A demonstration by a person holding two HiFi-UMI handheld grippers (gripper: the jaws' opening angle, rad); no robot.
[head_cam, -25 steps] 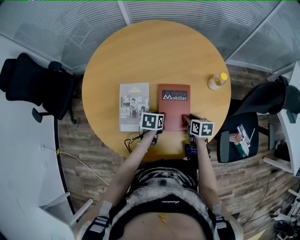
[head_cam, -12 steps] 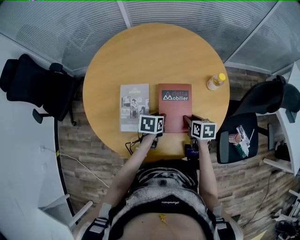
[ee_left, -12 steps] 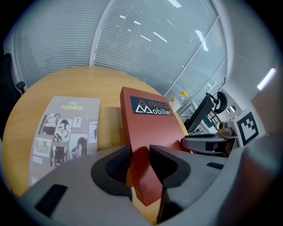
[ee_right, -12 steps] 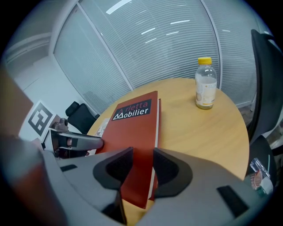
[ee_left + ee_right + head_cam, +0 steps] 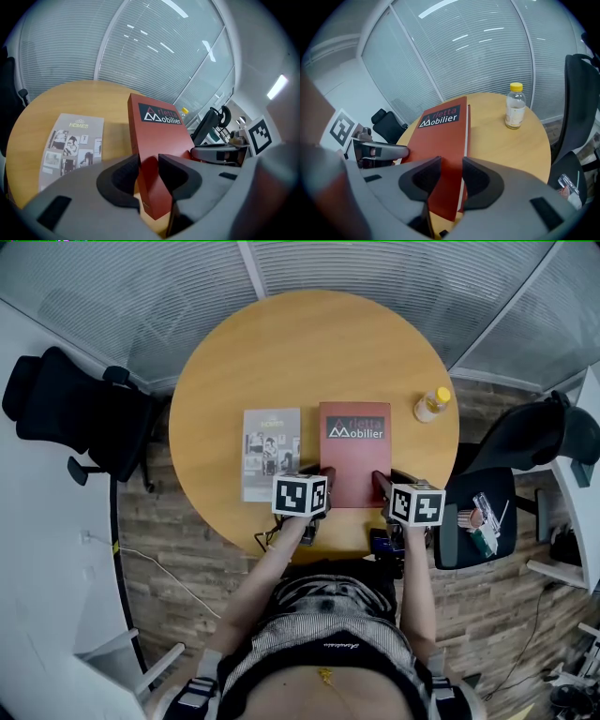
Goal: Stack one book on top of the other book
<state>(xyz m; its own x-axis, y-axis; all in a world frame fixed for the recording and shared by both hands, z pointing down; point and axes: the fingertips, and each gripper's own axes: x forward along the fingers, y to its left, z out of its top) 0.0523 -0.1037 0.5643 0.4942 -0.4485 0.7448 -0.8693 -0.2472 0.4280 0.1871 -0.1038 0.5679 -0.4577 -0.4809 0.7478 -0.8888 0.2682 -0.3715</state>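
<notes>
A red book (image 5: 352, 457) labelled "Mobilier" lies lengthwise at the middle of the round wooden table (image 5: 309, 343), its near end raised. My left gripper (image 5: 322, 476) is shut on its near left corner, with red cover between the pads (image 5: 149, 169). My right gripper (image 5: 383, 484) is shut on the near right corner (image 5: 451, 172). A grey "HOMES" book (image 5: 271, 452) lies flat just left of the red book (image 5: 159, 129), apart from it, and shows in the left gripper view too (image 5: 72, 145). The right gripper view looks along the red book's cover (image 5: 440, 126).
A small bottle with a yellow cap (image 5: 432, 404) stands at the table's right edge, right of the red book (image 5: 514, 105). Black office chairs stand at the left (image 5: 66, 413) and right (image 5: 539, 442). A seat with small items (image 5: 478, 517) is near my right arm.
Both grippers have risen together, lifting the red book's near end off the table. The grey book and the bottle have stayed put.
</notes>
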